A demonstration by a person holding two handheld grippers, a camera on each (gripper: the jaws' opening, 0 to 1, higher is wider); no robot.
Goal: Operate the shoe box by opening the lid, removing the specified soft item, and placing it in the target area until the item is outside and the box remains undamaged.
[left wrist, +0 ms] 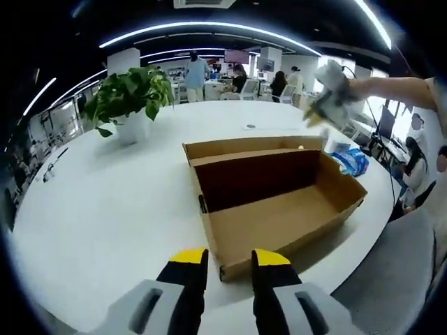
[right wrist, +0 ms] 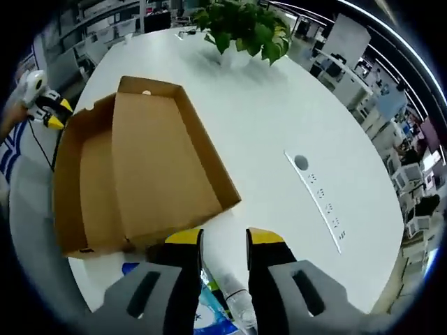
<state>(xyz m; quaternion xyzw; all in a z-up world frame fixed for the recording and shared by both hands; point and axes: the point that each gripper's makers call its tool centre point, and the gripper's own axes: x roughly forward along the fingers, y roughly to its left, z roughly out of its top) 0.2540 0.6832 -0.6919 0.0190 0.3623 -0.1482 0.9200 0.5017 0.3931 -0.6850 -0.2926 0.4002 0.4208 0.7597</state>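
The brown cardboard shoe box (left wrist: 279, 209) lies on the white round table (left wrist: 105, 202) with its lid (left wrist: 244, 148) folded back; the inside looks bare. My left gripper (left wrist: 230, 259) hovers open just before the box's near corner, holding nothing. The right gripper (left wrist: 327, 94), blurred, hangs in the air beyond the box's far right corner. A soft blue-and-white packet (left wrist: 349, 160) rests on the table beside the box. In the right gripper view the open box (right wrist: 140, 167) lies ahead, the right gripper (right wrist: 223, 241) stands open, and the packet (right wrist: 209, 310) lies below its jaws. The left gripper (right wrist: 45, 105) shows at the left edge.
A potted green plant (left wrist: 129, 98) stands at the table's far left, also seen as the plant (right wrist: 244, 28). A socket strip (right wrist: 321, 199) and a round cap (right wrist: 300, 162) are set into the tabletop. People sit at desks (left wrist: 237, 80) behind. The table edge (left wrist: 377, 244) curves near the box.
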